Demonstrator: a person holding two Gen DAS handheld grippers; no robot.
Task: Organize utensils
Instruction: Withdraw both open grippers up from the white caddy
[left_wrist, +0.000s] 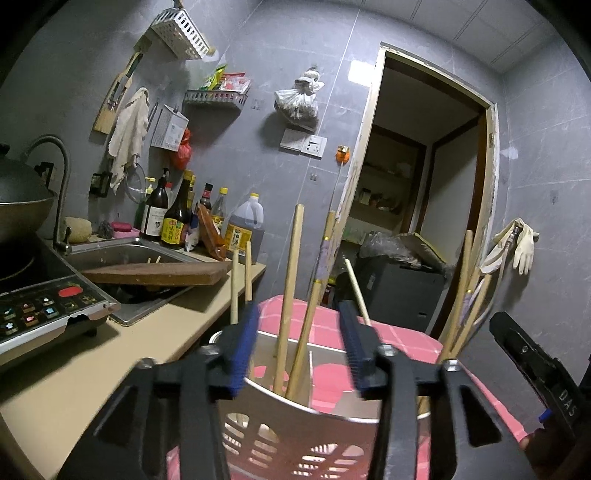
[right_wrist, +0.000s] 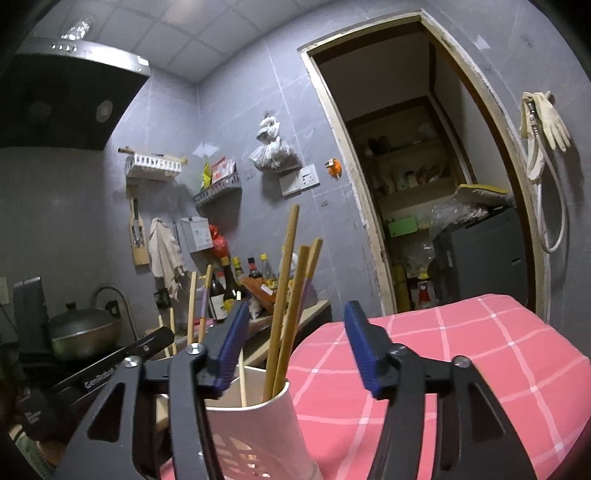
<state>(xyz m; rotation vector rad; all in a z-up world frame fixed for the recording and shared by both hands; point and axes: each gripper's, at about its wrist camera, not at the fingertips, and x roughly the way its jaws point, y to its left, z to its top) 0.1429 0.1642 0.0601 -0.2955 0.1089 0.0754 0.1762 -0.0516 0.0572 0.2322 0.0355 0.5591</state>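
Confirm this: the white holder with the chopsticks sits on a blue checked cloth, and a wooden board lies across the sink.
Not quite: the checked cloth under the white holder is pink, not blue, as the right wrist view shows plainly. The rest holds: chopsticks stand in the holder, and the left wrist view shows the wooden board lying across the sink.

The right gripper (right_wrist: 295, 347) stands with its 2 blue-padded fingers (right_wrist: 231, 347) apart and nothing between the pads. Just below and beside its left finger sits a white perforated holder (right_wrist: 258, 432), and wooden chopsticks (right_wrist: 286, 295) rise from it, leaning between the fingers. Under the right finger lies a pink checked cloth (right_wrist: 461, 362). Far left of the tool, a second black gripper (right_wrist: 110, 362) reaches in near a lidded wok (right_wrist: 85, 328).
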